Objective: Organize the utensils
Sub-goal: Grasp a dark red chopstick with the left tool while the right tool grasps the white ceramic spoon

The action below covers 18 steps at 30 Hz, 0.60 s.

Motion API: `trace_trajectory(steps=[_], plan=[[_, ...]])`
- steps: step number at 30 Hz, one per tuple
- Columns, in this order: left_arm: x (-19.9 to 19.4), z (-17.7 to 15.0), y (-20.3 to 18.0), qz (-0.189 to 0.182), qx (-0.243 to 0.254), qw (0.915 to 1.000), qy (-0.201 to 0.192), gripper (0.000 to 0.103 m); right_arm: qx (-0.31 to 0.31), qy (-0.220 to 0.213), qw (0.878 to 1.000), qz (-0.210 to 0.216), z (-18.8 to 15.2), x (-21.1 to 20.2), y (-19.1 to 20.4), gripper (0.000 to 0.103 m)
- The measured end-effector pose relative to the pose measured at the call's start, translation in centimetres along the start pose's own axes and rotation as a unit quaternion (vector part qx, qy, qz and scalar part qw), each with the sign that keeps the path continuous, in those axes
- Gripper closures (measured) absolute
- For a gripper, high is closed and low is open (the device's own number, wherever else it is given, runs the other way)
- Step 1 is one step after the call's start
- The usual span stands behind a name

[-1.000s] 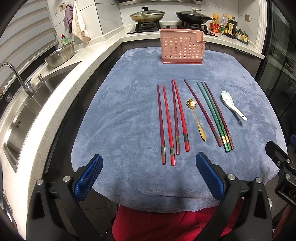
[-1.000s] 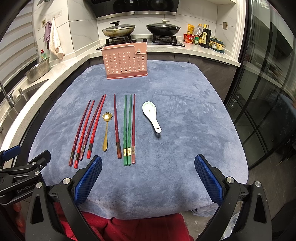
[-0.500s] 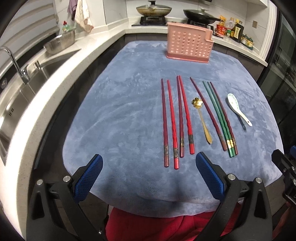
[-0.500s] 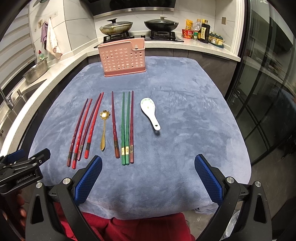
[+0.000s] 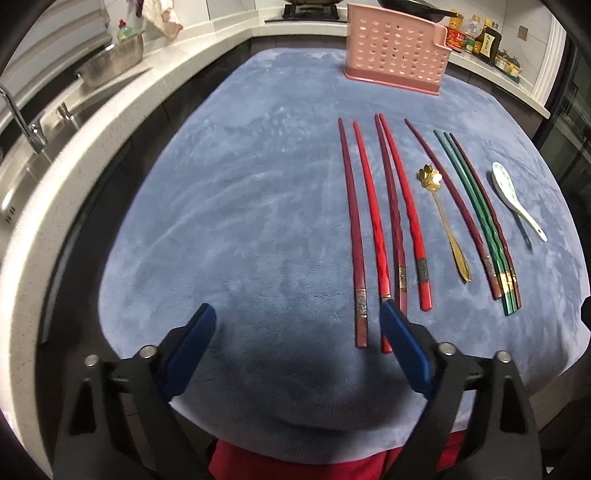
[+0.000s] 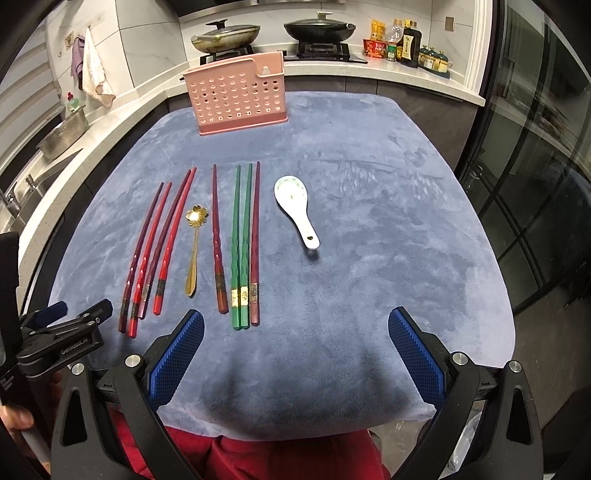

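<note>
Several red chopsticks (image 5: pixel 373 229) (image 6: pixel 155 247), a gold spoon (image 5: pixel 445 221) (image 6: pixel 192 254), a dark red chopstick (image 6: pixel 217 240), green chopsticks (image 5: pixel 476 221) (image 6: pixel 240 243) and a white ceramic spoon (image 5: pixel 515 199) (image 6: pixel 297 210) lie in a row on the blue-grey cloth (image 5: pixel 240 206) (image 6: pixel 369 221). A pink perforated utensil holder (image 5: pixel 397 59) (image 6: pixel 236 96) stands at the far edge. My left gripper (image 5: pixel 297 317) is open and empty, low over the cloth, its right finger (image 5: pixel 404 350) over the near ends of the leftmost red chopsticks. My right gripper (image 6: pixel 295 325) is open and empty at the near edge.
A white counter with a sink (image 5: pixel 22 155) and a steel bowl (image 5: pixel 110 64) runs along the left. A stove with pans (image 6: pixel 317 31) and bottles (image 6: pixel 410 44) stands behind the holder. A glass door (image 6: pixel 535 184) is at the right. The left gripper also shows in the right wrist view (image 6: pixel 62 332).
My left gripper has moved forward and down toward the near ends of the leftmost red chopsticks. My right gripper has edged slightly forward. Both stay open.
</note>
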<state>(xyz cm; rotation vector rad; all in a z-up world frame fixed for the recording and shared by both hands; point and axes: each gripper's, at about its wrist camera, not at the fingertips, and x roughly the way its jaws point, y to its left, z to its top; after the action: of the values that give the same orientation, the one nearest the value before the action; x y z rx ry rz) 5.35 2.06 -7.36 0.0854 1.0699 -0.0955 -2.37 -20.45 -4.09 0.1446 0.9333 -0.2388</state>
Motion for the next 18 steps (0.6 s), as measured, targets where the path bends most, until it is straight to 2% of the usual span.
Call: trace_trajectory(steps=[6, 7, 9, 11, 13, 17, 18], plan=[[1.7, -0.1, -0.2, -0.01, 0.005, 0.9998, 0.016, 0.027, 0.001, 0.011, 1.0, -0.001, 0.3, 1.2, 0.0, 0.007], [1.9, -0.1, -0.1, -0.013, 0.005, 0.9997, 0.019, 0.033, 0.001, 0.012, 1.0, -0.001, 0.4, 1.4, 0.0, 0.007], [2.1, -0.1, -0.1, -0.025, 0.002, 0.9994, 0.023, 0.037, 0.001, 0.011, 1.0, -0.001, 0.7, 1.6, 0.0, 0.007], [2.1, -0.1, -0.3, -0.037, 0.003, 0.999, 0.023, 0.045, 0.0, 0.008, 1.0, -0.001, 1.0, 1.8, 0.0, 0.007], [2.0, -0.1, -0.7, -0.049, 0.01, 0.9984, 0.026, 0.06, 0.0, 0.005, 1.0, 0.001, 1.4, 2.0, -0.1, 0.007], [2.1, 0.0, -1.4, -0.057, 0.02, 0.9978, 0.027, 0.077, 0.01, -0.004, 1.0, 0.012, 2.6, 2.7, -0.8, 0.007], [2.1, 0.0, -1.4, -0.058, 0.021, 0.9977, 0.027, 0.084, 0.016, -0.005, 1.0, 0.015, 2.9, 2.9, -1.1, 0.009]])
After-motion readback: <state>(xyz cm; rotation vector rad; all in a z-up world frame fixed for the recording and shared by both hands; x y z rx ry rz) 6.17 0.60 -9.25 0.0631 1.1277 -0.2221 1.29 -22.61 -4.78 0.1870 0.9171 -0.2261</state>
